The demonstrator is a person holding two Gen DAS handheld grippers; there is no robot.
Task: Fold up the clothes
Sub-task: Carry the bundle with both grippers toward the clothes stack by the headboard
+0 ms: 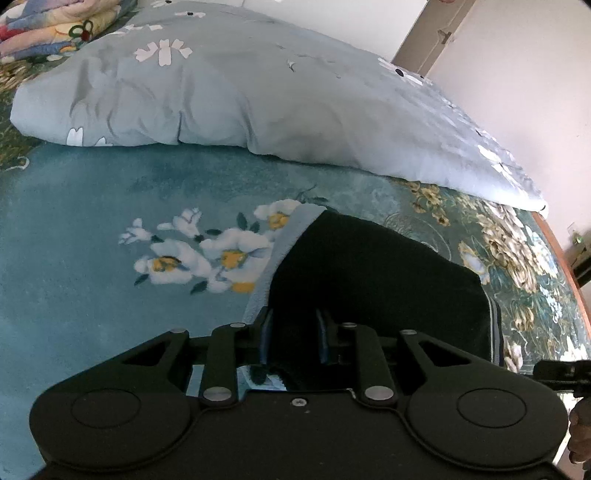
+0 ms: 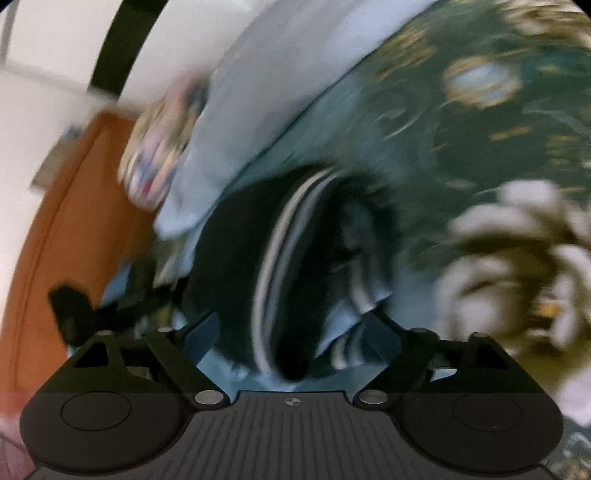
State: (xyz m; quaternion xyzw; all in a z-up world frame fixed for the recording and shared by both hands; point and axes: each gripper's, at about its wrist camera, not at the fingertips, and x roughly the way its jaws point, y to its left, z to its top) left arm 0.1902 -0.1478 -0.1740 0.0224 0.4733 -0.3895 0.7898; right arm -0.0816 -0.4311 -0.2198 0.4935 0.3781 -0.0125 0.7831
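A dark, nearly black folded garment with a pale blue-grey lining strip along its edge (image 1: 369, 280) lies on a teal bedspread printed with white and yellow flowers (image 1: 92, 236). In the left wrist view, the left gripper (image 1: 294, 338) sits low over the near edge of the garment. Its two black fingers with blue pads (image 1: 266, 332) stand a narrow gap apart, with dark cloth lying between them; whether the pads actually pinch the fabric cannot be told. Behind the garment, a puffy grey-blue duvet with white flower prints (image 1: 258, 96) stretches across the bed. A stack of multicoloured folded quilts (image 1: 48, 29) sits at the far left corner. At the right edge of this view, part of the other tool and a bit of a person's hand (image 1: 578, 428) show.

The right wrist view is heavily blurred by motion. The right gripper (image 2: 291, 339) has its fingers spread wide. Between them lies the garment, here showing white stripes on its dark cloth (image 2: 280, 251); the blur hides whether either finger touches it. An orange-brown wooden bed frame (image 2: 55, 221) curves along the left.
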